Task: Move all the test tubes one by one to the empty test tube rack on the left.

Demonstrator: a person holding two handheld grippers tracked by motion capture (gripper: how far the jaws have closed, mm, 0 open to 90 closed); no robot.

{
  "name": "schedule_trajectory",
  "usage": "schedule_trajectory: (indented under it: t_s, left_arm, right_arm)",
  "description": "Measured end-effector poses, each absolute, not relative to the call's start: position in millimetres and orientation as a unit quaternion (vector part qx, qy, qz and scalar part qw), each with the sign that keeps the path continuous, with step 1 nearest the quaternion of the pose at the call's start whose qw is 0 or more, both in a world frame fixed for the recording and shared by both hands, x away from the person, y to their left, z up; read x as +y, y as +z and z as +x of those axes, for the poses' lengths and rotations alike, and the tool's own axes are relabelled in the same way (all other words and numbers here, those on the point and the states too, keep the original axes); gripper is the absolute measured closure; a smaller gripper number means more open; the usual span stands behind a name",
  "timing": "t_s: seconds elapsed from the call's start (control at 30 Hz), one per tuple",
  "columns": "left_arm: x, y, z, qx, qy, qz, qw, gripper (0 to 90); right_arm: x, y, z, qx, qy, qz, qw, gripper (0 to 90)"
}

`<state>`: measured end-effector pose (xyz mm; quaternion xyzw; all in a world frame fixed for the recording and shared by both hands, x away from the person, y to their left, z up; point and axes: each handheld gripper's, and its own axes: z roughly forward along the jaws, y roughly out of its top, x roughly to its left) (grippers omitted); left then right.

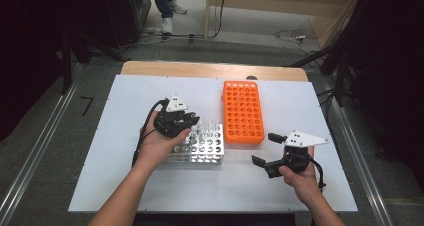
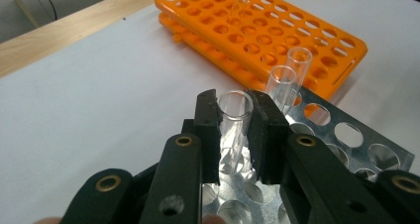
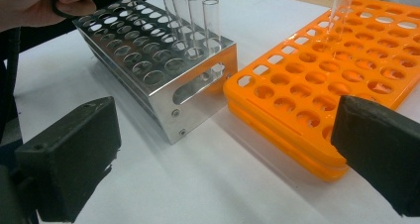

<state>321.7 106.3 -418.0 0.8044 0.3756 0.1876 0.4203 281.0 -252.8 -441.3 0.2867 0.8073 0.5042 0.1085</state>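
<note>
Two black fingers (image 2: 270, 135), clear glass tube (image 2: 234, 116)

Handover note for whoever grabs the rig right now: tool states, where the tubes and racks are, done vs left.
Left tool: shut on a clear tube standing in the metal rack; tube not yet lifted out.
Right tool: open, holding nothing, above the white table in front of the orange rack.
Tubes: two more stand in the metal rack beside the gripped one; one tube already stands at the far end of the orange rack.
Done: apparently one tube moved across.
Left: likely lift the gripped tube, seat it in the orange rack, then the other two.
</note>
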Motion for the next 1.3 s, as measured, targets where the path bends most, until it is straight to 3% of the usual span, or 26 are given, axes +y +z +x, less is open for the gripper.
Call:
schedule_trajectory:
  t_s: [0.33,0.5,0.63,0.83,1.03,1.17,1.3]
  left_arm:
    - [106,-430,322,0.392,0.172,0.804,0.412,76.1]
    - [113,-426,318,0.401,0.179,0.784,0.439,68.9]
    - [120,-423,310,0.402,0.175,0.768,0.467,57.3]
    - [134,-418,292,0.397,0.161,0.755,0.497,31.2]
    - [148,-414,270,0.393,0.16,0.744,0.517,10.7]
    - [152,-415,257,0.388,0.156,0.745,0.52,1.1]
    - [157,-420,245,0.388,0.151,0.738,0.531,0.0]
  right_arm:
    - [-253,-442,282,0.808,0.502,0.289,0.108,0.0]
    - [-253,-443,283,0.809,0.501,0.289,0.107,0.0]
    - [-253,-444,284,0.808,0.501,0.293,0.105,0.0]
    - [-252,-442,289,0.805,0.502,0.297,0.106,0.0]
    - [-247,-439,296,0.804,0.501,0.3,0.107,0.0]
    - [-244,-436,303,0.804,0.5,0.302,0.108,0.0]
    - [-242,-432,312,0.801,0.501,0.307,0.111,0.0]
